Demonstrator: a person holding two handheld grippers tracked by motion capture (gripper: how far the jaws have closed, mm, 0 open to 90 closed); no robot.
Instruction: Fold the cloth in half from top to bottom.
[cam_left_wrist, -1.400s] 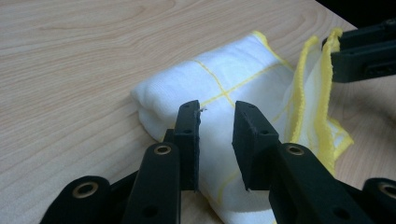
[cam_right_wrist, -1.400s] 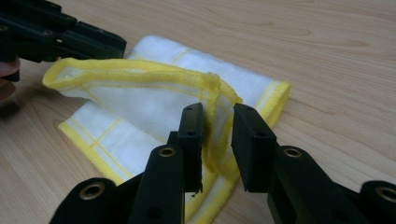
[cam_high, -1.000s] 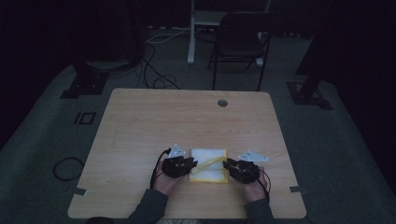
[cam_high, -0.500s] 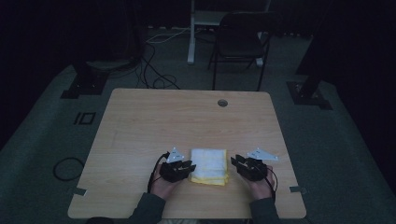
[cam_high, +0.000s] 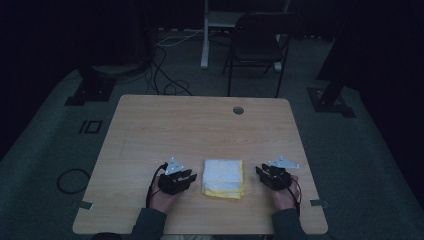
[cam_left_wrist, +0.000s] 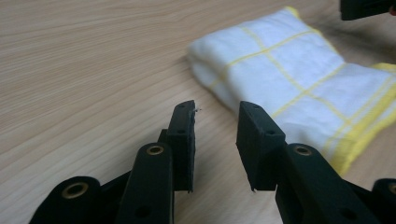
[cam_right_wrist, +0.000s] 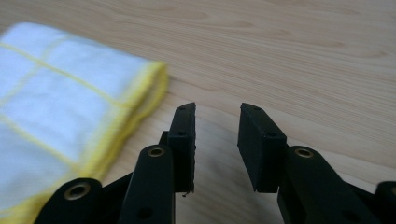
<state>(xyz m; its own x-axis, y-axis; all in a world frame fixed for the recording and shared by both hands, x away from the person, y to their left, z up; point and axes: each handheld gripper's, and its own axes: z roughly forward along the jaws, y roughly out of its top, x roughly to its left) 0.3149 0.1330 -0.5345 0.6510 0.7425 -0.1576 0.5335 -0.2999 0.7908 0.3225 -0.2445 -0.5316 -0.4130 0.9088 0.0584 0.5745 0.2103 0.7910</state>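
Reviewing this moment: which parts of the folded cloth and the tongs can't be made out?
- Folded cloth: left gripper view, right edge of picture cuts it off.
- Folded cloth, right gripper view: left edge cuts it off; near part blurred.
- Left tongs and right tongs: high view, too dark and small to judge the gap.

The room is dim, with its far side lost in darkness, and a grey carpet floor (cam_high: 45, 150) spreads around a light wooden counter (cam_high: 200, 130) that has a small round hole (cam_high: 238, 110) near its far edge at about 1 o'clock. Beyond the counter at 12 o'clock stands a dark folding chair (cam_high: 257, 47) beside a pale desk leg (cam_high: 205, 35), with loose cables (cam_high: 165, 75) trailing over the floor at 11 o'clock. Dark stand feet (cam_high: 92, 85) rest at 10 o'clock and another stand base (cam_high: 330, 97) at 2 o'clock, while a coiled cable (cam_high: 72, 180) lies on the floor at 8 o'clock.
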